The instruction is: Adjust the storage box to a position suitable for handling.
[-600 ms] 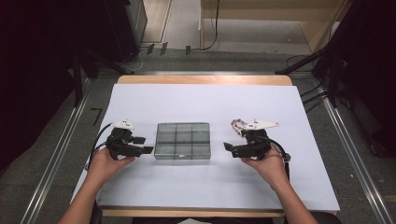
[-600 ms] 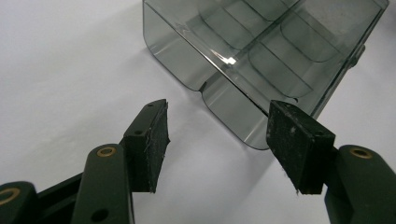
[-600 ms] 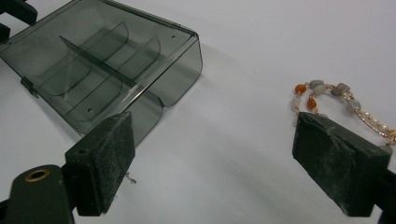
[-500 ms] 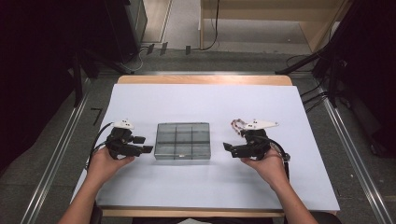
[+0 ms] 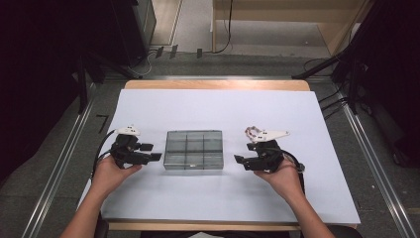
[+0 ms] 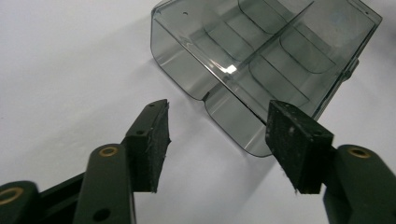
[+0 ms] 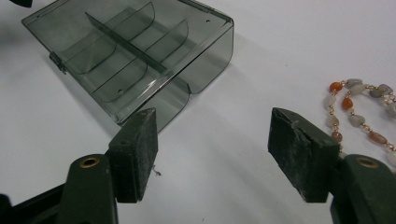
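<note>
Here, a smoky clear plastic organiser box [image 5: 193, 149] sits closed near the middle of the white table cover [image 5: 218, 106], with the left gripper [image 5: 151, 151] at its 9 o'clock and the right gripper [image 5: 238, 159] at its 3 o'clock, both resting just beside it without touching. Each tool has its jaws spread wide apart and empty; the left gripper view shows the box's near corner [image 6: 261, 60] ahead between the pads, and the right gripper view shows the box [image 7: 135, 56] off toward 11 o'clock.

A beaded bracelet or necklace [image 7: 359, 109] of orange and grey stones on a thin gold chain lies at 2 o'clock of the right jaws, touching nothing; in the high view it appears as a small cluster [image 5: 252, 132] just beyond the right gripper, too small to make out whether it is a closed loop.

The box looks light, rigid and slick, likely to skate on the cover, so a pinch across a side wall or the lid's front lip seems safest. It is nearly square, slightly longer from 9 to 3, with its dividers making a grid. The beads look limp and loose; pinching one stone or the chain between stones would lift the strand, which I judge will dangle. Its visible run trends roughly from 6 toward 12 in the right gripper view.
</note>
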A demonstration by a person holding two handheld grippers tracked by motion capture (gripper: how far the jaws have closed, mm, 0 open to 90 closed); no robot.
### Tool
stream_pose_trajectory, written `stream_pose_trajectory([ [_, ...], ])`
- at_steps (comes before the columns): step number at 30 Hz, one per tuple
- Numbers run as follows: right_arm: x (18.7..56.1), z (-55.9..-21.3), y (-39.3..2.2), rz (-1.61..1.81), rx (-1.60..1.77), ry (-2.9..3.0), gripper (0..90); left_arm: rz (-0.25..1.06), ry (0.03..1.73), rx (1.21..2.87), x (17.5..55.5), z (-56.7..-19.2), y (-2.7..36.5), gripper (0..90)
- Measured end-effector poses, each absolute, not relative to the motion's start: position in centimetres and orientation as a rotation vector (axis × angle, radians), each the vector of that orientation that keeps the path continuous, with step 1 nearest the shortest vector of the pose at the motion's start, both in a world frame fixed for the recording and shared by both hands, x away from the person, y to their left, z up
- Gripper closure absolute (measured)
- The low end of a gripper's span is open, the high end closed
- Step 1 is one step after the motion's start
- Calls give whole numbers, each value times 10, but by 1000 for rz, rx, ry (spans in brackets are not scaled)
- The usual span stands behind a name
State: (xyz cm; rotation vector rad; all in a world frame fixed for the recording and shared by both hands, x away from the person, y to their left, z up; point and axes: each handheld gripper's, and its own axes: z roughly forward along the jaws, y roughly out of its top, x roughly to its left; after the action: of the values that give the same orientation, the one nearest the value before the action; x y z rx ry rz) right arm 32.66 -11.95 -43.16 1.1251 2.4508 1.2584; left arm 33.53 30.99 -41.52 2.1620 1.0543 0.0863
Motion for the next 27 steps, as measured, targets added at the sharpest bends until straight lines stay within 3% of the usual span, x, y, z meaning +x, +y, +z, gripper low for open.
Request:
stream_pose_trajectory([
  [10, 326, -432, -115, 1243, 1118, 2480, 385, 80, 1074, 2146, 335, -414, 311, 344],
  [27, 324, -429, -113, 1236, 1112, 2476, 407, 85, 1062, 2161, 331, -413, 312, 409],
])
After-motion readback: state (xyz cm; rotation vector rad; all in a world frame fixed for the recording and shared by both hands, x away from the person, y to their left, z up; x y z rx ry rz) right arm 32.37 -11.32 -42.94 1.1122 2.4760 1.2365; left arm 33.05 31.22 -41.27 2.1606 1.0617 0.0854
